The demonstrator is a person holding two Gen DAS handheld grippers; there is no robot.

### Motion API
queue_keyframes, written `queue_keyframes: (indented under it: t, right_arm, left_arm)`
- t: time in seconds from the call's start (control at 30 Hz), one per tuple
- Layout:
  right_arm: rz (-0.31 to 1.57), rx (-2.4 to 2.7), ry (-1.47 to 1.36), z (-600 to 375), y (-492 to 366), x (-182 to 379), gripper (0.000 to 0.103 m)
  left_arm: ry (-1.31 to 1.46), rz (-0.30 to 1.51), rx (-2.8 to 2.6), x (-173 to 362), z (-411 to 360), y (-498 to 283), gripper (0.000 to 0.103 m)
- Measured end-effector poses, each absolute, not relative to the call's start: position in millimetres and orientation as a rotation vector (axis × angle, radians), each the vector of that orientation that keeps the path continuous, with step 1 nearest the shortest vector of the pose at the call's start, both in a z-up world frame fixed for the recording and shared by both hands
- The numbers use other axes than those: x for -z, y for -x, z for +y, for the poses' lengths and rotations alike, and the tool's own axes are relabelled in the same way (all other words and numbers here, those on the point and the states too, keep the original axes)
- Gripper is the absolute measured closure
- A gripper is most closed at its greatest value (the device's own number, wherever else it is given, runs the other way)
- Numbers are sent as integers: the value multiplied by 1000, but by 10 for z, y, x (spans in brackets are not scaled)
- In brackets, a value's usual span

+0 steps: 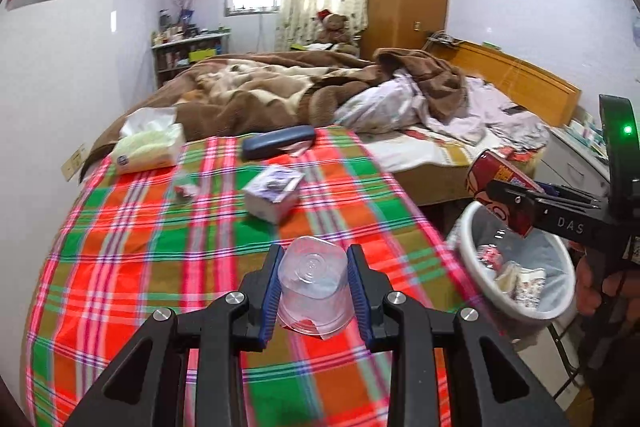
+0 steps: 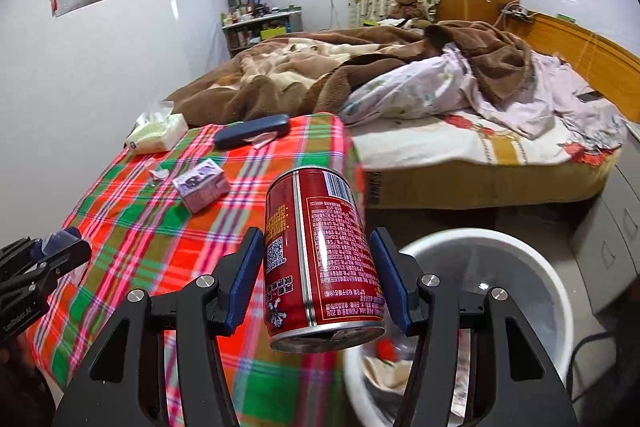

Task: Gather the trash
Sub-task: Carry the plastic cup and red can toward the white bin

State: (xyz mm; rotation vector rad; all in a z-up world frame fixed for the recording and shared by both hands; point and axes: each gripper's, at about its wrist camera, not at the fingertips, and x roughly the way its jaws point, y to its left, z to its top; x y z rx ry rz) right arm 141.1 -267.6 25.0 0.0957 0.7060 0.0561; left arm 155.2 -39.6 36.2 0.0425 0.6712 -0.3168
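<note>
My left gripper [image 1: 313, 277] is shut on a clear plastic cup [image 1: 313, 287], held upside down above the plaid tablecloth [image 1: 160, 267]. My right gripper [image 2: 318, 267] is shut on a red drink can [image 2: 320, 259], held over the near rim of the white trash bin [image 2: 500, 247]. In the left wrist view the can [image 1: 500, 195] hangs above the bin [image 1: 516, 267], which holds several pieces of trash. A small purple carton [image 1: 272, 195] and a crumpled wrapper [image 1: 184, 190] lie on the table.
A tissue pack [image 1: 148, 147] and a dark blue case [image 1: 278, 142] lie at the table's far edge. An unmade bed [image 1: 360, 95] with brown blankets stands behind. A grey drawer unit [image 2: 612, 227] stands right of the bin.
</note>
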Motion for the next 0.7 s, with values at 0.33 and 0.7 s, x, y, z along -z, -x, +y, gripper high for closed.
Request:
queue_keyframes:
  t: [0.33, 0.7]
  right_arm:
    - [698, 44, -123, -3084, -1135, -231, 46]
    - [737, 150, -166, -3526, -965, -71, 46]
  left_arm:
    - [-88, 674, 451, -336, -1088, -1392, 71]
    - [-130, 708, 594, -230, -1863, -1373, 71]
